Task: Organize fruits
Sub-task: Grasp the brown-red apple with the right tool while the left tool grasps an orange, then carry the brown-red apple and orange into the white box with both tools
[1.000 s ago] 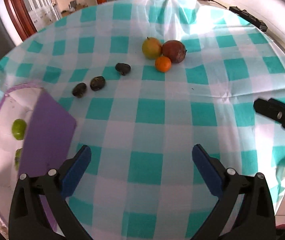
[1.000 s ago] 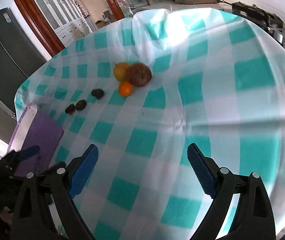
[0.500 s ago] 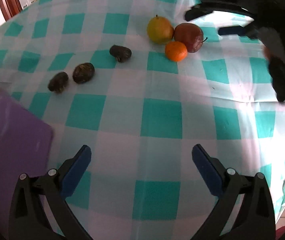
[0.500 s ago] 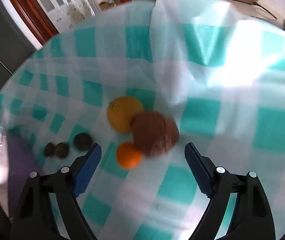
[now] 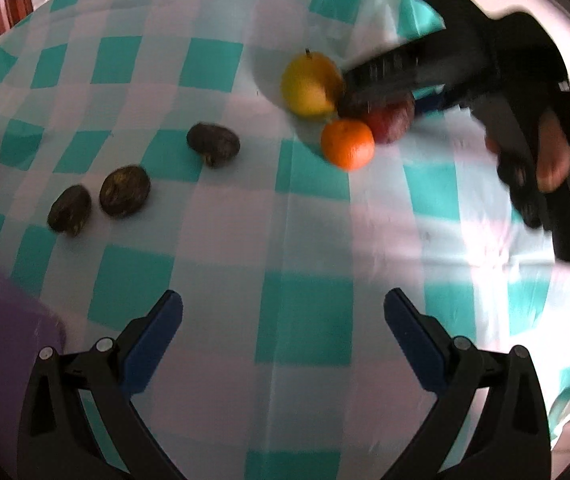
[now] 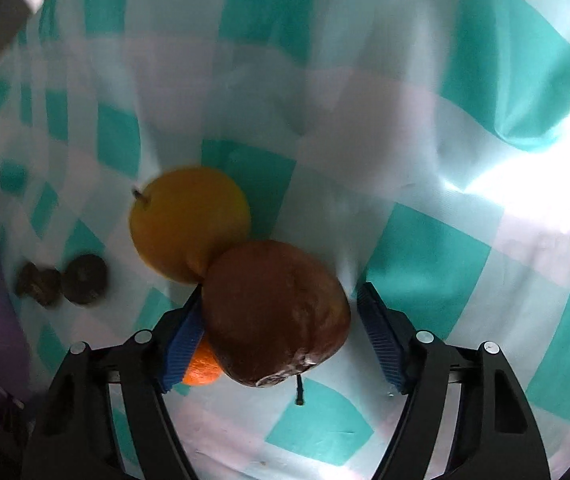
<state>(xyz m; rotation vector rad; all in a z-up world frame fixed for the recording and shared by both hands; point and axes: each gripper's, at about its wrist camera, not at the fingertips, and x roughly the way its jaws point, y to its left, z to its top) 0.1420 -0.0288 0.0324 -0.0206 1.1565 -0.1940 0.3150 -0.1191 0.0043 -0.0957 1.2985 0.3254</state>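
Straddling the red-brown apple (image 6: 275,316), right gripper (image 6: 281,334) has just been closing: left pad touching, right pad still clear, not gripped. Apple sits on checked tablecloth (image 6: 425,248) against yellow fruit (image 6: 189,220) and orange (image 6: 201,368). Left gripper (image 5: 283,338) wide open, empty, staged for later.

- The left gripper (image 5: 283,334) is black plastic, its two arms forking outward, with flat blue ribbed pads on the inner faces of the jaws.
- Round silver screws sit in pairs on each arm, near the pads.
- The right gripper (image 6: 281,334) has the same build: black arms, blue ribbed pads, silver screw heads.
- Seen from the left wrist camera, the right gripper (image 5: 397,80) is a blurred black body with a small green light on top.
- The right hand (image 5: 545,152) grips a black handle; a dark sleeve shows behind it.
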